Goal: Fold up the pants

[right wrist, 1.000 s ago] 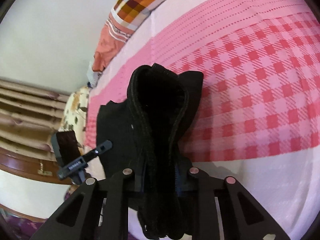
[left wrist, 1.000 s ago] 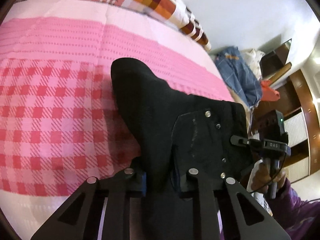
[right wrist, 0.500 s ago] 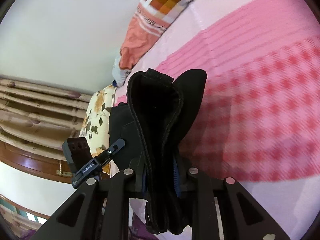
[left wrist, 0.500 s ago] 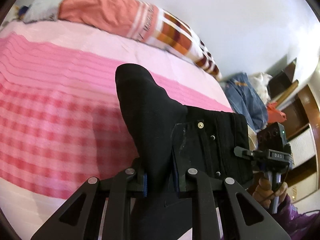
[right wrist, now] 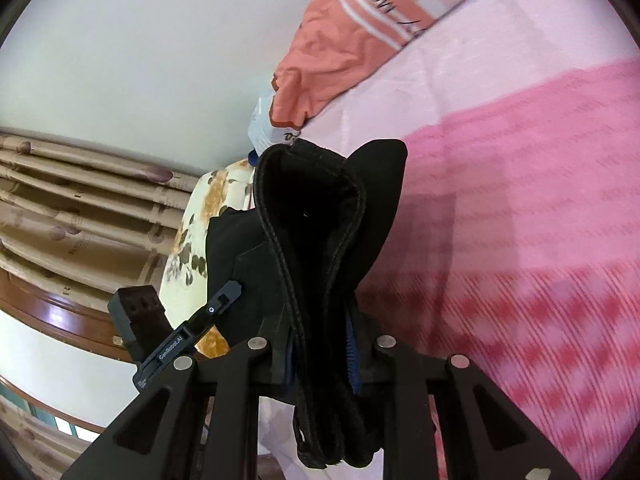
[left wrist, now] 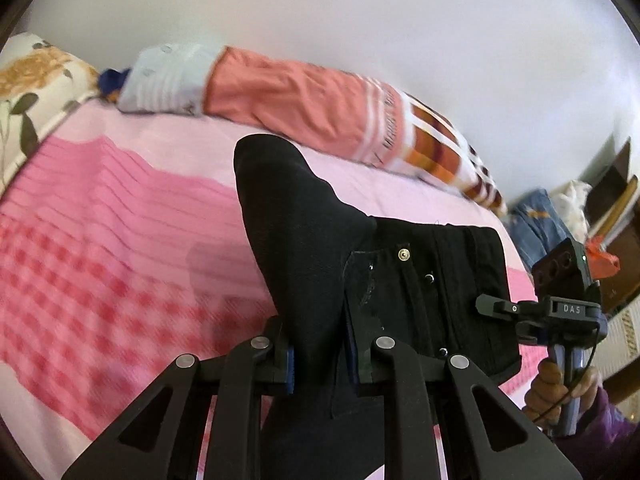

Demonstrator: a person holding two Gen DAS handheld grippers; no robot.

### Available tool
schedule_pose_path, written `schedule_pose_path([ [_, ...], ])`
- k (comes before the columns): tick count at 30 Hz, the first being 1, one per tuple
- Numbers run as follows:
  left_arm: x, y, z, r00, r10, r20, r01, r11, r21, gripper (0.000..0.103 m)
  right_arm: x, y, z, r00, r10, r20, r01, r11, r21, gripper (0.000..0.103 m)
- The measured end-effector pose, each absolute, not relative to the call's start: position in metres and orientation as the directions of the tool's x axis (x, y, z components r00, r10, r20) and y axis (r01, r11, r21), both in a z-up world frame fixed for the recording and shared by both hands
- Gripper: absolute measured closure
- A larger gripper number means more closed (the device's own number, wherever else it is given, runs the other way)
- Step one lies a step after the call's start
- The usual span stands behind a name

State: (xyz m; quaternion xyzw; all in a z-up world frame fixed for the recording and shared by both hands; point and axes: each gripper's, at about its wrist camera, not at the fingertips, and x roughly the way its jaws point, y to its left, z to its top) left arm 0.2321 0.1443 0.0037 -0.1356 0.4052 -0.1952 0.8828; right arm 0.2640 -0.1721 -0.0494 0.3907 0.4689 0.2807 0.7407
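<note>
Both jaws clamped on black pants (left wrist: 316,264)

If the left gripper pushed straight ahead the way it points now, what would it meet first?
The left gripper is already clamped on the black pants, so they travel with it. Beyond them, probably the pink bedspread near the orange pillow; depth is unclear.

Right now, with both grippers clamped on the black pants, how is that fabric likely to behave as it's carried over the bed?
The black pants look floppy: they droop below the left gripper and the right gripper. The bunched waistband holds a loop, so it is probably thicker and somewhat stiffer. Slipping seems unlikely, since both grippers pinch several layers.
</note>
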Motion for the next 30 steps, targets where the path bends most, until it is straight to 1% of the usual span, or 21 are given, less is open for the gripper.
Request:
schedule_pose_path([
  [6, 0.269, 0.175, 0.008, 0.647, -0.393, -0.653, 0.200, 0.915, -0.352, 0.084, 0.306, -0.137, -0.045, 0.402, 0.777, -0.485, -0.096, 0.562, 0.822, 0.083],
  [15, 0.308, 0.197, -0.004, 0.670, -0.317, -0.671, 0.169, 0.946, -0.278, 0.084, 0.344, -0.115, -0.057, 0.405, 0.766, -0.498, -0.098, 0.578, 0.810, 0.083],
  [30, 0.321, 0.206, -0.030, 0.670, -0.294, -0.682, 0.143, 0.952, -0.270, 0.084, 0.350, -0.121, -0.074, 0.406, 0.740, -0.537, -0.063, 0.608, 0.791, 0.084],
])
